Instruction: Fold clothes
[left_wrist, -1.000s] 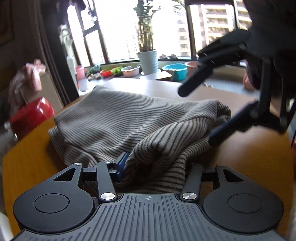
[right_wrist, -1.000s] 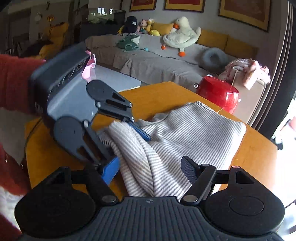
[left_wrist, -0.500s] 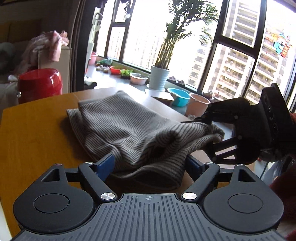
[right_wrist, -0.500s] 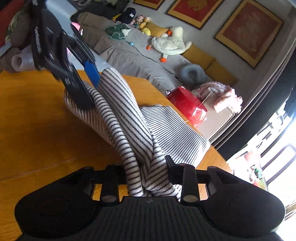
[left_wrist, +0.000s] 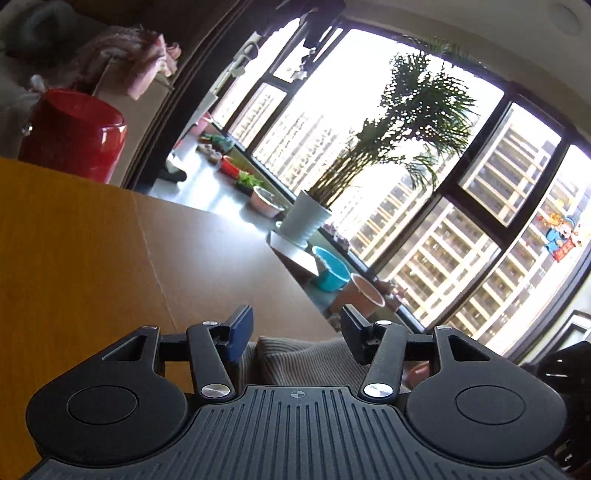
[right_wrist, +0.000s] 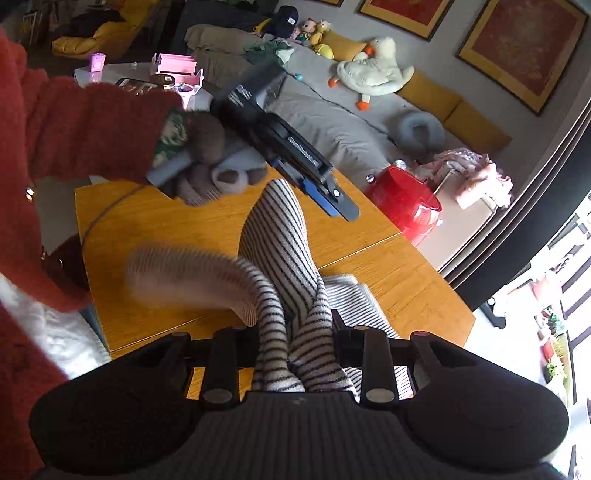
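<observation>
Here, nearest the right wrist camera, the right gripper (right_wrist: 295, 328) is seen clamped on a bunch of the striped sweater (right_wrist: 280, 258), the cloth squeezed between its two fingers. From that grip the sweater is drawn up off the wooden table (right_wrist: 369, 266); one fold rises in a tall ridge, another part to the left is blurred, and a flat portion is left lying on the table just behind the fingers. Above the ridge the left gripper (right_wrist: 332, 199) is found, held by a hand (right_wrist: 207, 155) in a brownish glove that comes out of a red fuzzy sleeve (right_wrist: 85, 125). Blue pads are visible on its fingers, and no cloth is seen between them in this view. Beyond the table edge a red container (right_wrist: 406, 206) is set, and farther back a grey sofa (right_wrist: 332, 122) with a plush duck (right_wrist: 373, 70) is shown.

In the left wrist view the left gripper (left_wrist: 295, 328) is shown with its fingers spread wide and nothing held between them. A small patch of the sweater (left_wrist: 303, 358) is seen low between the finger bases, close to the camera. Past it the bare table (left_wrist: 92, 240) is spread, and farther off a potted palm (left_wrist: 369, 158) is stood before the windows (left_wrist: 461, 221).
</observation>
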